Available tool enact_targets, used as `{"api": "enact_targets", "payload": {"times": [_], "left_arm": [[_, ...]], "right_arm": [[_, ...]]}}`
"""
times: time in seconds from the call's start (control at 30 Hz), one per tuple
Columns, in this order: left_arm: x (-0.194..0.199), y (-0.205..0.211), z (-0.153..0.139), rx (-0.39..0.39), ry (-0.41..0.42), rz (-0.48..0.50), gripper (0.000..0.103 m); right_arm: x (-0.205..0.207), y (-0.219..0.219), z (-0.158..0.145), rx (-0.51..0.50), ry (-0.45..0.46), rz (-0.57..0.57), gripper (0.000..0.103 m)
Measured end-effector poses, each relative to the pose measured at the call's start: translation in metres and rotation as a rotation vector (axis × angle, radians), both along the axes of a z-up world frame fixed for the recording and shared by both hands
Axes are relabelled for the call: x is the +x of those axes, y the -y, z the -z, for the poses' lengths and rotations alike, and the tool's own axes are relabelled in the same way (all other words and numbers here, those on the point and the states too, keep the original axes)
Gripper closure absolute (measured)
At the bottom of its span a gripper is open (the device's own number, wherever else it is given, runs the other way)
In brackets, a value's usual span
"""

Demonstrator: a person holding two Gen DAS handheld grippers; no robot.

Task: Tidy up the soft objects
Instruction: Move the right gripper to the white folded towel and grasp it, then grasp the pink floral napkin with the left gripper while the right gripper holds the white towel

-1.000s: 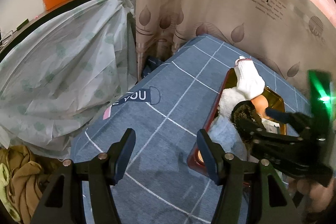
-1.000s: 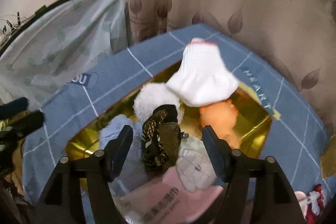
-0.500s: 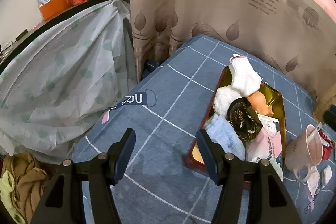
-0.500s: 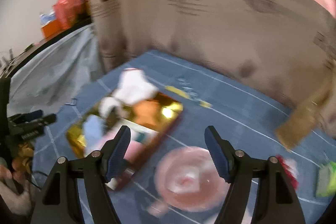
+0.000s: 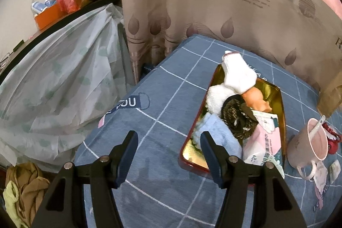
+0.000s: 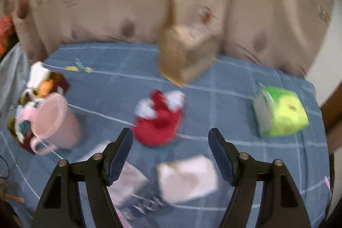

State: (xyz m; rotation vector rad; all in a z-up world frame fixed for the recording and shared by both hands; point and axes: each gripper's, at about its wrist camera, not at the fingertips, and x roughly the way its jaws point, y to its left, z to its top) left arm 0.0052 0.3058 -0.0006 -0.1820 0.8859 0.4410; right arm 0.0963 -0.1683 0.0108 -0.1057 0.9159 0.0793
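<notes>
My tray [image 5: 281, 112], at centre right of the left view, already holds a good pile: a white sock [image 5: 238, 76] at its far end, a fluffy white ball [image 5: 217, 97], a small orange doll [image 5: 255, 98], a dark knitted thing [image 5: 234, 118], a light blue cloth [image 5: 220, 136] and a pink packet [image 5: 263, 142] nearest me. So I judge the sorting more than half done. My left tongs [image 5: 168, 150] hang spread apart and empty over the bare blue cloth just left of the tray. My right tongs [image 6: 170, 152] are also spread wide with nothing between them, pointing at what seems left: a red and white soft thing [image 6: 160, 116] lying in the middle of the blurred right view, a green packet [image 6: 282, 111] at the right edge, and a white packet [image 6: 186, 176] low in the frame. The pink mug [image 6: 55, 121] at left looks hard, so I would leave it.
</notes>
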Motion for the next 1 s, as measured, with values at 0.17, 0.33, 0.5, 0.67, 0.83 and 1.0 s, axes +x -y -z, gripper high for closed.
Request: {"api": "enact_targets", "payload": {"times": [0.17,0.33,0.5,0.67,0.83,1.0], "left_arm": [[0.002,0.01,-0.002,0.019,0.0,0.027,0.041],[0.003,0.02,-0.006,0.029,0.002,0.051,0.041],[0.005,0.041,-0.01,0.04,-0.012,0.104,0.041],[0.009,0.075,-0.016,0.046,-0.023,0.192,0.041],[0.017,0.12,-0.024,0.021,-0.021,0.317,0.041],[0.029,0.181,-0.025,0.012,-0.042,0.479,0.041]], "right_arm": [[-0.011,0.028,0.019,0.008,-0.043,0.053,0.02],[-0.014,0.034,0.041,0.043,-0.083,0.057,0.018],[-0.01,0.033,0.058,0.048,-0.109,0.041,0.015],[-0.009,0.031,0.074,0.068,-0.131,0.024,0.015],[-0.008,0.031,0.085,0.065,-0.117,0.015,0.018],[-0.01,0.033,0.086,0.066,-0.076,-0.001,0.033]]}}
